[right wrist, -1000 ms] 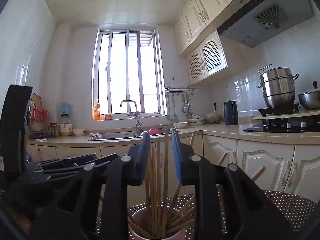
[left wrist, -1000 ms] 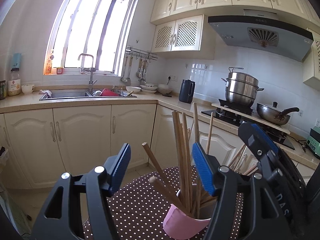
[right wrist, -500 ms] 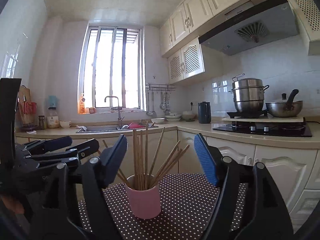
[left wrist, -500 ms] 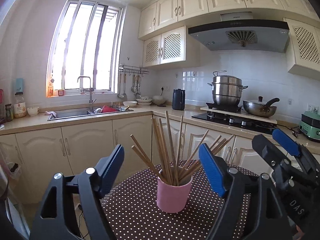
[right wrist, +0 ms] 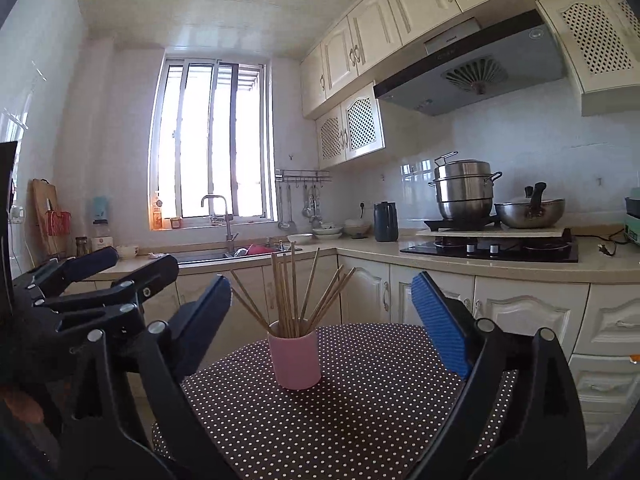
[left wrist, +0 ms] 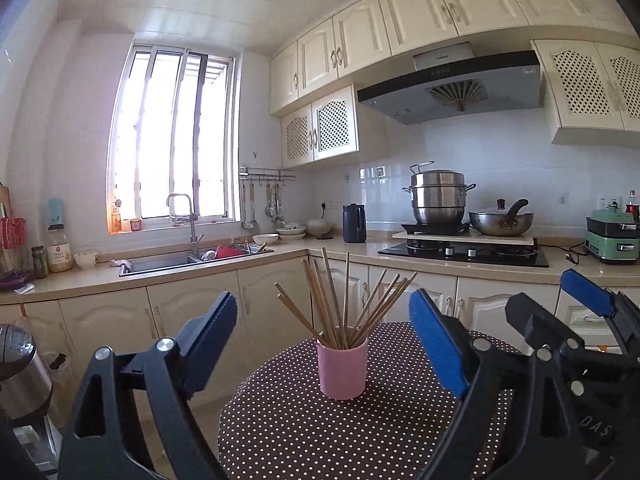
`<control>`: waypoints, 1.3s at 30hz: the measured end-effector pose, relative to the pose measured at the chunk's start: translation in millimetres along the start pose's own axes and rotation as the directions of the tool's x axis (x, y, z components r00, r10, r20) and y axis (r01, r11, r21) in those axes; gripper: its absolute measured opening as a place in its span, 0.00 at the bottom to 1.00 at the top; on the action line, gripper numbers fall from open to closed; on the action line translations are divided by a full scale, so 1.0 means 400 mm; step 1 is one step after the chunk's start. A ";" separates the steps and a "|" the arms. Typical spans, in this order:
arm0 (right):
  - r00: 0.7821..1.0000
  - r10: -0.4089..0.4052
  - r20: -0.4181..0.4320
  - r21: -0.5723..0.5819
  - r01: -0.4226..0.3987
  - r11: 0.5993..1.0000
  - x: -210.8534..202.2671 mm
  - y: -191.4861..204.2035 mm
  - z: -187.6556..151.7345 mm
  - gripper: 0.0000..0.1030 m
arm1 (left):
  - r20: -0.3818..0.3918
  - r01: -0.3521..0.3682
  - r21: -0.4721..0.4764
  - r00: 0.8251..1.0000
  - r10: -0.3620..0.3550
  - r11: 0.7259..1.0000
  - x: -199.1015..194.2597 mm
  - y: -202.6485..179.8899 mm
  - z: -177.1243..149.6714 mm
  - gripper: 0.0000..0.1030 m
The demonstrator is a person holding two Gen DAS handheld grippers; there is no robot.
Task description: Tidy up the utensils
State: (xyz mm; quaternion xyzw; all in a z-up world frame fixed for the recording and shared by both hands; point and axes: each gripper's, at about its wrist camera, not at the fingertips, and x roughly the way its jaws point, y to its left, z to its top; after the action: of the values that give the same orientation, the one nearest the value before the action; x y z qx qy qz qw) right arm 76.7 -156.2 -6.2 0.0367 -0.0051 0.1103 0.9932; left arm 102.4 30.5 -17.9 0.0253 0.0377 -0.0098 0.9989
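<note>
A pink cup [left wrist: 342,368] [right wrist: 295,360] stands upright on the brown polka-dot table [left wrist: 304,432] [right wrist: 360,412], with several wooden chopsticks [left wrist: 348,304] [right wrist: 292,292] fanned out of its top. My left gripper [left wrist: 324,336] is well back from the cup, its jaws opening wide with nothing between them. My right gripper [right wrist: 320,320] is likewise drawn back, jaws opening and empty. In the left wrist view the right gripper [left wrist: 568,320] shows at the right edge; in the right wrist view the left gripper [right wrist: 104,268] shows at the left edge.
An L-shaped kitchen counter [left wrist: 360,246] runs behind the table, with a sink [left wrist: 192,258], a dark kettle [left wrist: 354,223], a steel steamer pot [left wrist: 438,198] and a wok [left wrist: 502,222] on the hob. A metal appliance [left wrist: 20,372] stands at lower left.
Both grippers have pulled back from the cup and opened wide. The chopsticks, earlier close between the fingers, now stand free in the cup, farther away.
</note>
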 end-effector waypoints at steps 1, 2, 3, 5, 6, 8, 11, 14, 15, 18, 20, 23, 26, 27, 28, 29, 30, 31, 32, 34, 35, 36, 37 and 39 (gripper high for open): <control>1.000 -0.002 -0.002 -0.004 0.002 1.000 -0.012 0.004 0.001 0.88 | 0.002 0.001 -0.003 1.000 -0.001 1.000 -0.014 0.001 -0.002 0.84; 1.000 -0.003 -0.004 -0.009 0.003 1.000 -0.026 0.010 0.000 0.89 | 0.006 0.001 -0.003 1.000 -0.001 1.000 -0.029 0.000 -0.004 0.84; 1.000 -0.007 -0.009 -0.014 0.007 1.000 -0.037 0.014 0.000 0.90 | 0.013 -0.003 0.000 1.000 0.003 1.000 -0.049 0.000 -0.005 0.84; 1.000 -0.008 -0.011 -0.016 0.008 1.000 -0.064 0.024 -0.001 0.90 | 0.023 -0.009 0.003 1.000 0.009 1.000 -0.077 0.001 -0.008 0.84; 1.000 -0.008 -0.009 -0.015 0.008 1.000 -0.076 0.027 -0.001 0.90 | 0.026 -0.009 0.001 1.000 0.009 1.000 -0.091 -0.003 -0.010 0.84; 1.000 -0.010 0.002 -0.016 0.010 1.000 -0.105 0.034 0.001 0.91 | 0.031 -0.008 -0.006 0.999 0.008 1.000 -0.119 -0.002 -0.017 0.84; 1.000 -0.008 0.005 -0.032 0.008 0.999 -0.129 0.046 0.007 0.91 | 0.029 -0.011 -0.029 1.000 0.012 1.000 -0.147 0.005 -0.020 0.84; 1.000 -0.010 0.013 -0.048 0.010 0.999 -0.145 0.055 0.012 0.91 | 0.033 -0.008 -0.044 0.999 0.010 0.999 -0.165 0.009 -0.019 0.84; 1.000 -0.010 0.014 -0.049 0.011 0.999 -0.151 0.056 0.013 0.92 | 0.035 -0.010 -0.044 0.999 0.012 0.999 -0.170 0.010 -0.017 0.84; 1.000 -0.012 0.013 -0.048 0.013 0.999 -0.155 0.058 0.018 0.92 | 0.038 -0.017 -0.055 0.999 0.019 0.998 -0.179 0.014 -0.016 0.84; 1.000 -0.011 0.017 -0.048 0.012 0.999 -0.157 0.059 0.017 0.92 | 0.039 -0.010 -0.068 0.999 0.012 0.998 -0.180 0.017 -0.015 0.84; 1.000 -0.014 0.011 -0.055 0.015 0.998 -0.156 0.064 0.016 0.92 | 0.036 -0.009 -0.071 0.999 0.012 0.997 -0.182 0.018 -0.018 0.84; 1.000 -0.017 0.009 -0.062 0.018 0.998 -0.160 0.067 0.016 0.92 | 0.036 -0.014 -0.065 0.999 0.017 0.998 -0.184 0.018 -0.020 0.84; 1.000 -0.016 0.008 -0.062 0.017 0.998 -0.159 0.065 0.017 0.92 | 0.037 -0.014 -0.064 0.999 0.017 0.998 -0.186 0.018 -0.020 0.84; 1.000 -0.017 0.010 -0.062 0.017 0.998 -0.160 0.065 0.017 0.92 | 0.039 -0.013 -0.064 0.999 0.016 0.998 -0.188 0.018 -0.020 0.84; 1.000 -0.018 0.010 -0.062 0.018 0.998 -0.159 0.065 0.018 0.92 | 0.040 -0.013 -0.062 0.999 0.016 0.998 -0.189 0.016 -0.020 0.84; 1.000 -0.018 0.008 -0.062 0.018 0.998 -0.160 0.064 0.017 0.92 | 0.041 -0.015 -0.059 0.999 0.017 0.998 -0.191 0.015 -0.019 0.84; 1.000 -0.018 0.005 -0.063 0.019 0.998 -0.159 0.064 0.017 0.92 | 0.041 -0.015 -0.056 0.999 0.017 0.998 -0.192 0.014 -0.019 0.84; 1.000 -0.018 0.005 -0.064 0.018 0.998 -0.163 0.063 0.017 0.92 | 0.041 -0.014 -0.054 0.999 0.016 0.998 -0.193 0.013 -0.018 0.84; 1.000 -0.021 0.006 -0.067 0.022 0.997 -0.167 0.064 0.017 0.92 | 0.040 -0.012 -0.052 0.999 0.014 0.999 -0.191 0.013 -0.020 0.84; 1.000 -0.023 0.004 -0.070 0.024 0.997 -0.168 0.064 0.017 0.92 | 0.038 -0.013 -0.052 0.999 0.015 0.999 -0.191 0.012 -0.021 0.84; 1.000 -0.024 0.004 -0.071 0.025 0.997 -0.170 0.064 0.017 0.92 | 0.036 -0.012 -0.052 0.999 0.014 0.999 -0.189 0.013 -0.021 0.84; 1.000 -0.024 0.002 -0.073 0.024 0.997 -0.170 0.064 0.017 0.92 | 0.035 -0.011 -0.052 0.999 0.013 0.999 -0.188 0.014 -0.020 0.84; 1.000 -0.020 -0.001 -0.072 0.020 0.997 -0.171 0.062 0.017 0.92 | 0.033 -0.009 -0.052 0.999 0.011 0.999 -0.187 0.015 -0.021 0.84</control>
State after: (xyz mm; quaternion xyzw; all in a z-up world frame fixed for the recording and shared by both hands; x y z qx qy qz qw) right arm 4.6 -147.6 1.1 0.0006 -0.0077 0.1000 0.9950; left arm 27.3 38.3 -20.1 -0.0008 0.0213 -0.0044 0.9998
